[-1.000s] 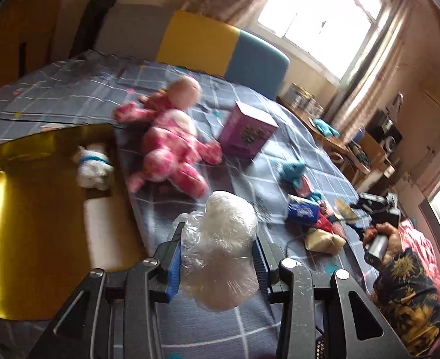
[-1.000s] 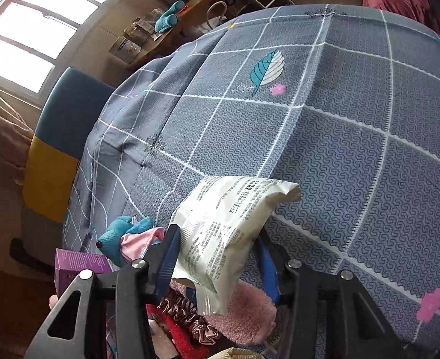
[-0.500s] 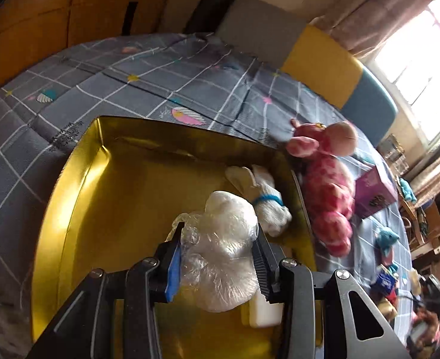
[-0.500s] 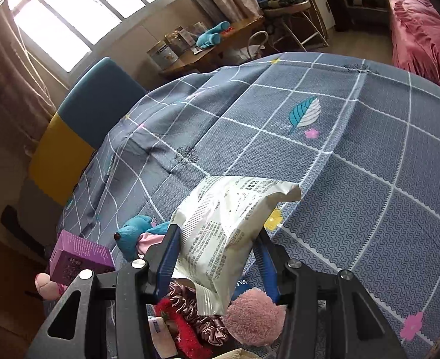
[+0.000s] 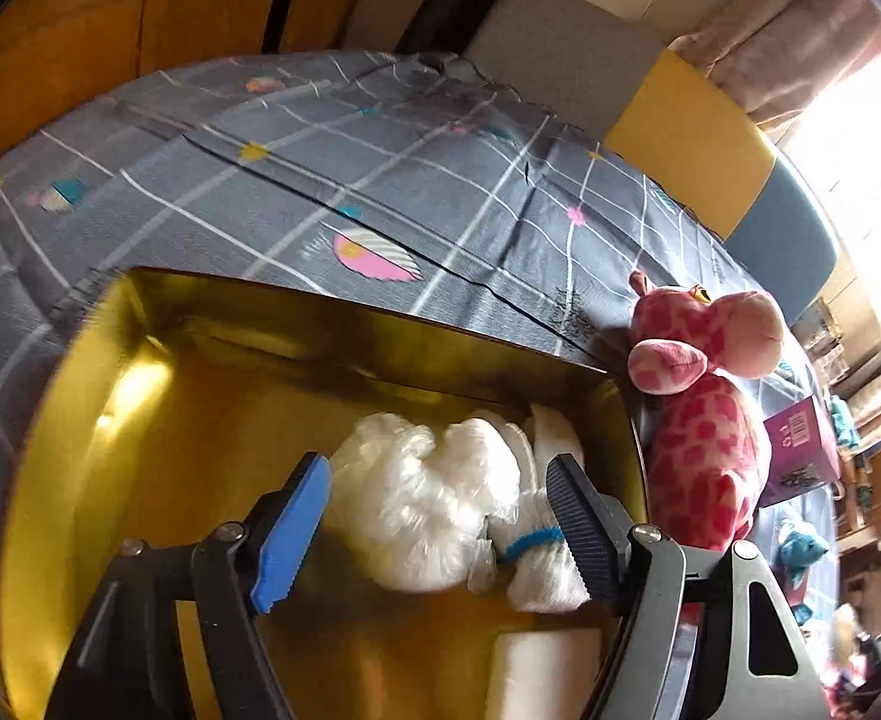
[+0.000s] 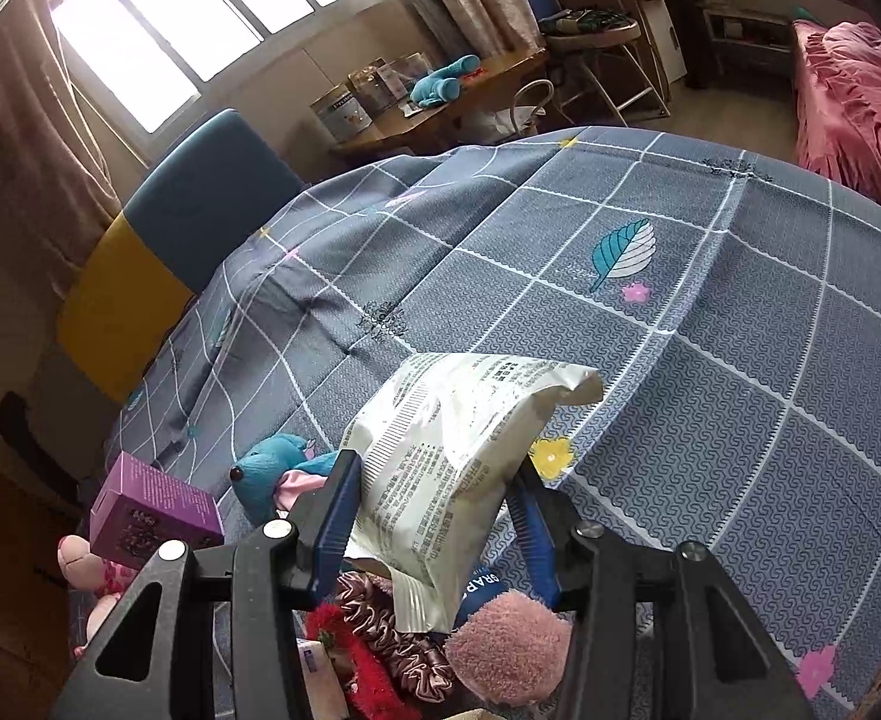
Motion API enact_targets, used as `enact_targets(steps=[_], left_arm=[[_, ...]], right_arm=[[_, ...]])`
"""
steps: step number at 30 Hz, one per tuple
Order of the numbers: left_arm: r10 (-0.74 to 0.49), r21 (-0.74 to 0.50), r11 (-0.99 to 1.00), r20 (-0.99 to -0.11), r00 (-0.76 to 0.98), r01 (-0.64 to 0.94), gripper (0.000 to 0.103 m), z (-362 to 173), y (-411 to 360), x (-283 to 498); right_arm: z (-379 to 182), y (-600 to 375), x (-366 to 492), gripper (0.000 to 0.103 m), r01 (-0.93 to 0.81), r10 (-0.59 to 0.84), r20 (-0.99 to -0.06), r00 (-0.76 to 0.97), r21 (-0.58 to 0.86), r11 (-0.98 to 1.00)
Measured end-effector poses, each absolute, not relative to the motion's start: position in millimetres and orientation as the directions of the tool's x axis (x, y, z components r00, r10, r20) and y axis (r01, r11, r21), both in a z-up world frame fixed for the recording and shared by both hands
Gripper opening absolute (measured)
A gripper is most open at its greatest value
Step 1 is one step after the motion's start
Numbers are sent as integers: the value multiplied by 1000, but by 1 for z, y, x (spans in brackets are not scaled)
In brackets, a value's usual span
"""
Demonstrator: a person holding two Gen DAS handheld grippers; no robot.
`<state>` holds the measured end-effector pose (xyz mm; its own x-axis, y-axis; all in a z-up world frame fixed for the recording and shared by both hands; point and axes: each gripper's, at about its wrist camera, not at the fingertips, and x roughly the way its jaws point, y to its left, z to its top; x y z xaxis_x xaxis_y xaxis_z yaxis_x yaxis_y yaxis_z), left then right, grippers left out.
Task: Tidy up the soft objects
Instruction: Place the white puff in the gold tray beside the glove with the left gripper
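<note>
My left gripper (image 5: pixel 434 531) is open above the gold tray (image 5: pixel 140 420). A white bundle in clear plastic (image 5: pixel 422 498) lies in the tray between the fingers, free of both pads. A white sock roll with a blue band (image 5: pixel 539 546) lies beside it, and a white block (image 5: pixel 536 672) is nearer. My right gripper (image 6: pixel 440 516) is shut on a white printed packet (image 6: pixel 458 444), held above the grey checked sheet (image 6: pixel 710 312).
A pink giraffe plush (image 5: pixel 704 420) lies against the tray's right wall, with a purple box (image 5: pixel 800 450) behind it. Under the right gripper lie a teal plush (image 6: pixel 266 471), purple box (image 6: pixel 152 510), scrunchies (image 6: pixel 380 642) and a pink pompom (image 6: pixel 506 642). A colour-block headboard (image 6: pixel 158 264) stands at the back.
My left gripper carried the plastic-wrapped bundle over the tray, opened and let it go inside. My right gripper kept its hold on the packet and tilted up slightly.
</note>
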<state>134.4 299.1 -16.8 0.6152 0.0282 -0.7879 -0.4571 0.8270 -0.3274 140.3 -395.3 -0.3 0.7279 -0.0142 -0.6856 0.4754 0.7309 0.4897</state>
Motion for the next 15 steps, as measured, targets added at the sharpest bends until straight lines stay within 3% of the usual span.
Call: enact_targets(steps=[7,15], left_arm=[[106,-222,885,-759,642,-410,79,1,269,73],[139,-138,922,-756,640,-362,83,9,230,23]], right_arm=[[12,-390,137,49,427,-16,-638,770,497,755],[21,-362,144,49,251,137,-590,796,527,812]])
